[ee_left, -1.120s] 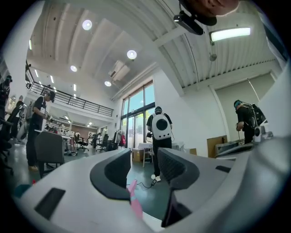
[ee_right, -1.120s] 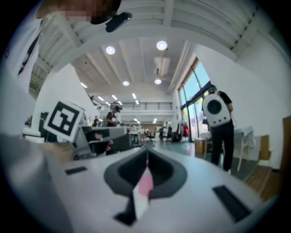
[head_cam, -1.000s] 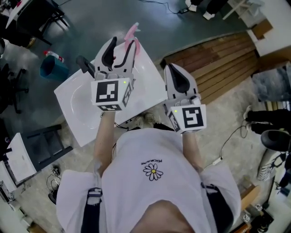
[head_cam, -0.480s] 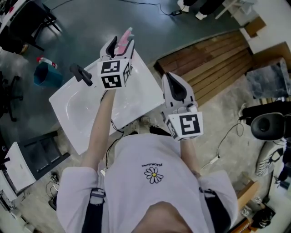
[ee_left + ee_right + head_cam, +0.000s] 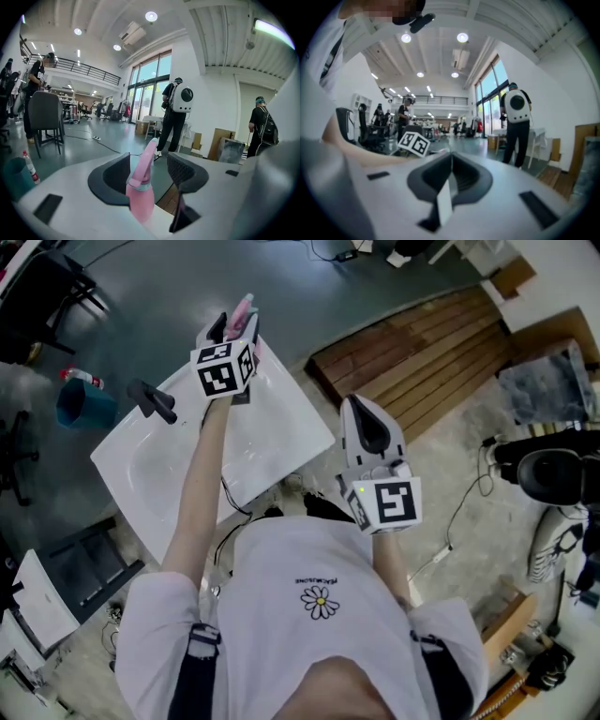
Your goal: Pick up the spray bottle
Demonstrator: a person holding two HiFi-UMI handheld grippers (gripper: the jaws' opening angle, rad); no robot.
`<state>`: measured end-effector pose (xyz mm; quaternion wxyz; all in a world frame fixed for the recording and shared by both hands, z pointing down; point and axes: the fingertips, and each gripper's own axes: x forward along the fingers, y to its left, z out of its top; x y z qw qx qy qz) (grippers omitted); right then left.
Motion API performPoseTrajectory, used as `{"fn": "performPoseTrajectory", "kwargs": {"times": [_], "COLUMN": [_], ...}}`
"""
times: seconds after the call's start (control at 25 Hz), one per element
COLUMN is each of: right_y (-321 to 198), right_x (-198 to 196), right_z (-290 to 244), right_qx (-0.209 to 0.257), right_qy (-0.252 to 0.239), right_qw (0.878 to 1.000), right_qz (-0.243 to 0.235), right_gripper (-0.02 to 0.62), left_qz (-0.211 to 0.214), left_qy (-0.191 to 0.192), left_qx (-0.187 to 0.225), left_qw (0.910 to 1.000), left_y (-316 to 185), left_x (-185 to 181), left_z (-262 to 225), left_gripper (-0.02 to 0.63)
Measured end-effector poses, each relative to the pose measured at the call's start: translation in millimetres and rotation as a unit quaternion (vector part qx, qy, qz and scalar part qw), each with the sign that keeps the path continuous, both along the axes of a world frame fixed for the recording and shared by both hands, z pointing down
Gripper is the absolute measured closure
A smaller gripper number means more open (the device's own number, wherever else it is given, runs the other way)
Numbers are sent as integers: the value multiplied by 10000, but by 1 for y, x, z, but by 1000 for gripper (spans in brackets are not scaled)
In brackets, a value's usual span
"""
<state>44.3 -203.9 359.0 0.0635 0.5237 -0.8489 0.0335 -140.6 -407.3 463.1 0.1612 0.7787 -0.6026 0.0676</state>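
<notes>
Straddling pink spray bottle (image 5: 140,199) at far counter (image 5: 274,442) edge, left tool (image 5: 149,172) gaped open, bottle base hidden behind tool body. Right tool (image 5: 451,176) closed, empty, near torso.

The left gripper (image 5: 151,174) hides the spray bottle's (image 5: 142,197) lower body.

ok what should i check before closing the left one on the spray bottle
1. Is the spray bottle between the jaws of the left gripper: ok.
2. Jaws apart, not yet gripping: ok.
3. Bottle centred: not ok, it sits nearer one jaw, with a gap at the other.
4. Bottle upright: ok.
5. Is the right gripper shut, empty and held clear of the bottle, near the edge of the sink: ok.
6. Whether a jaw already touches the bottle: cannot tell.
</notes>
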Motion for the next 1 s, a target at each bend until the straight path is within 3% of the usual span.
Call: {"fn": "performPoseTrajectory", "kwargs": {"times": [0.16,0.52,0.64,1.0], "right_y": [1,3,3,3], "right_x": [7,4,0,-1], "right_z": [2,4,6,8], "right_qx": [-18,-61,-100,-129], "right_qy": [14,79,110,119], "right_qw": [9999,9999,9999,9998], "right_qz": [109,60,25,28], "right_gripper": [565,565,565,565], "left_qz": [-49,-82,-164,-148], "left_qy": [147,78,-4,-222], "left_qx": [-204,-482,-664,-569], "left_qw": [9997,9988,9977,9980], "left_y": [-6,-8,-10,-12], "left_x": [1,-1,-6,-8], "left_z": [12,33,46,47], "left_gripper": [351,353,410,426]}}
